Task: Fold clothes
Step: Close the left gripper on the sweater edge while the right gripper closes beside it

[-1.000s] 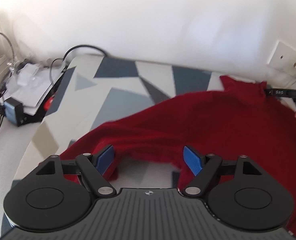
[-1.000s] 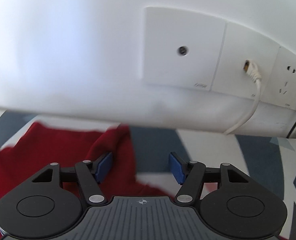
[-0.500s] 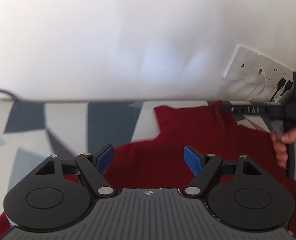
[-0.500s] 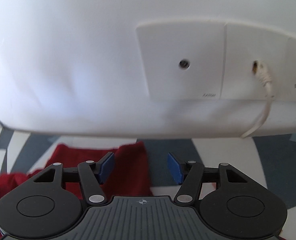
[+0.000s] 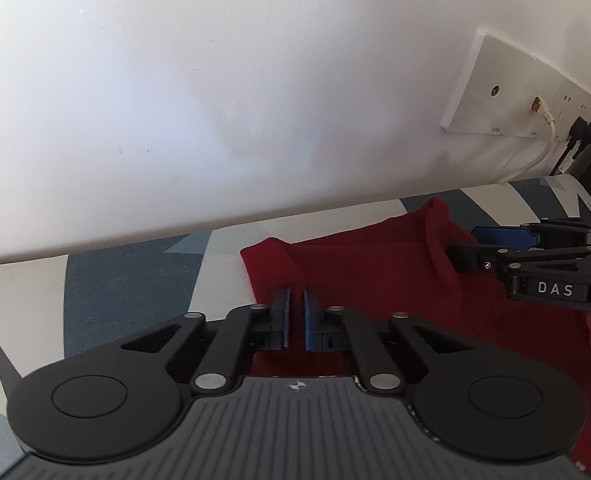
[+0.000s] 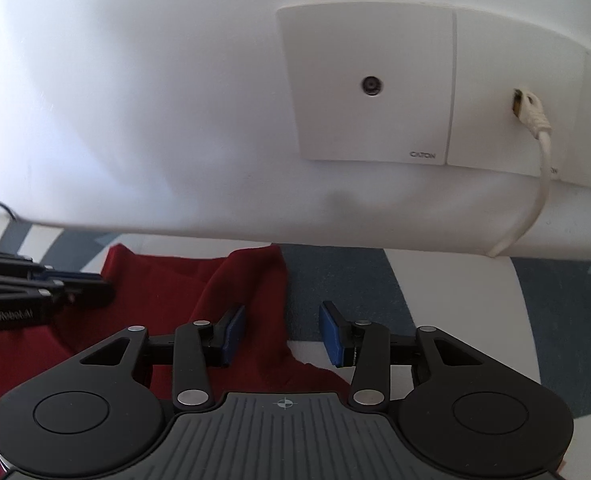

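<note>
The left gripper (image 5: 296, 303) has just clenched on the red garment's (image 5: 375, 280) far corner on the patterned bed (image 5: 135, 280), while the right gripper (image 6: 283, 330), fingers closing but apart, straddles the other corner, so lifting seems next.

Bright, even daylight throughout. Wall (image 5: 175, 100) overexposed, with glare towards 12 o'clock; faint soft shadow noted at its centre. Straight edges bowed by fisheye distortion; corners vignetted black. Focus sharp; no motion blur seen.
</note>
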A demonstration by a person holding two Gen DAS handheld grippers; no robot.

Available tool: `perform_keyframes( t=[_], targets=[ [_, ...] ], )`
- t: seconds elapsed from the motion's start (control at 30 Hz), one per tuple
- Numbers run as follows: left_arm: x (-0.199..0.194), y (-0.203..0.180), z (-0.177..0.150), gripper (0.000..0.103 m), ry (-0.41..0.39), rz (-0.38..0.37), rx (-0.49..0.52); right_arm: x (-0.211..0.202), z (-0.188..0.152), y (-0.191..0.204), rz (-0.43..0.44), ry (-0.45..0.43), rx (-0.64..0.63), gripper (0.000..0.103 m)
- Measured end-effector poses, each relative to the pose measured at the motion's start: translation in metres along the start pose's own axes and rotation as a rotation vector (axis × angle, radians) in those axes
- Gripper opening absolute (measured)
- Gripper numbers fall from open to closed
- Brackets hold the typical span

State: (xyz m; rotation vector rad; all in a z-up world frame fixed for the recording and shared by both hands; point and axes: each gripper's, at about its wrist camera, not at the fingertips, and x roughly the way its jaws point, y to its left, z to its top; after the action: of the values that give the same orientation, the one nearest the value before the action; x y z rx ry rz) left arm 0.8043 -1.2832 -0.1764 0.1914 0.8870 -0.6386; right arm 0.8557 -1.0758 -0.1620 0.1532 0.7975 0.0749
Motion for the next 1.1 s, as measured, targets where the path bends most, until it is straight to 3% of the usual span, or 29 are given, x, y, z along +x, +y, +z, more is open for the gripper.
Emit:
perform_keyframes(
  t=[0.03, 0.1, 0.17, 0.27, 0.37, 0.43, 0.47, 0.5, 0.57, 0.73, 0.8, 0.83, 0.87, 0.9, 1.1],
  targets=[
    [-0.002, -0.001, -0.001, 0.005, -0.013, 0.009, 0.014, 0.0, -0.001, 0.003, -0.002, -0.004, -0.02, 0.018],
    [-0.007, -0.003, -0.003, 0.004, -0.05, 0.039, 0.039, -0.001, 0.0, 0.004, -0.006, -0.016, -0.055, 0.008],
    [-0.014, 0.009, -0.004, 0.004, -0.098, 0.061, -0.042, -0.003, -0.001, 0.005, -0.031, -0.036, -0.06, 0.006],
    [-0.017, 0.035, -0.006, 0.004, -0.108, 0.012, -0.212, -0.003, -0.003, 0.002, -0.036, -0.048, -0.024, 0.005],
    [-0.007, 0.031, -0.008, 0.005, -0.067, -0.003, -0.174, 0.0, -0.001, 0.001, -0.029, -0.03, -0.007, 0.006],
    [-0.001, 0.028, -0.007, 0.011, -0.037, -0.012, -0.158, 0.001, 0.004, 0.0, -0.011, -0.012, -0.006, 0.012],
    [0.0, 0.029, -0.006, 0.023, -0.03, -0.011, -0.165, 0.001, 0.007, -0.001, -0.002, -0.008, -0.001, 0.015],
    [0.0, 0.033, -0.005, 0.042, -0.027, -0.005, -0.182, 0.0, 0.011, -0.003, 0.004, -0.013, 0.006, 0.023],
    [0.001, 0.04, -0.003, 0.065, -0.029, -0.01, -0.233, -0.001, 0.017, -0.006, 0.017, -0.024, 0.021, 0.03],
    [0.013, 0.051, 0.009, 0.066, -0.013, -0.057, -0.347, 0.011, 0.031, -0.013, 0.039, -0.01, 0.106, 0.035],
    [0.016, 0.052, 0.015, 0.065, -0.01, -0.059, -0.366, 0.02, 0.032, -0.015, 0.05, 0.026, 0.141, 0.031],
    [0.017, 0.053, 0.015, 0.061, -0.01, -0.065, -0.373, 0.022, 0.033, -0.016, 0.046, 0.026, 0.153, 0.013],
    [0.018, 0.053, 0.016, 0.025, -0.007, -0.077, -0.377, 0.023, 0.033, -0.018, 0.042, 0.026, 0.165, 0.006],
    [0.017, 0.054, 0.016, 0.006, -0.005, -0.084, -0.382, 0.023, 0.034, -0.02, 0.04, 0.023, 0.176, 0.007],
    [-0.006, 0.05, 0.015, 0.005, -0.039, -0.119, -0.328, -0.013, 0.038, -0.02, 0.058, -0.058, 0.117, 0.006]
  ],
)
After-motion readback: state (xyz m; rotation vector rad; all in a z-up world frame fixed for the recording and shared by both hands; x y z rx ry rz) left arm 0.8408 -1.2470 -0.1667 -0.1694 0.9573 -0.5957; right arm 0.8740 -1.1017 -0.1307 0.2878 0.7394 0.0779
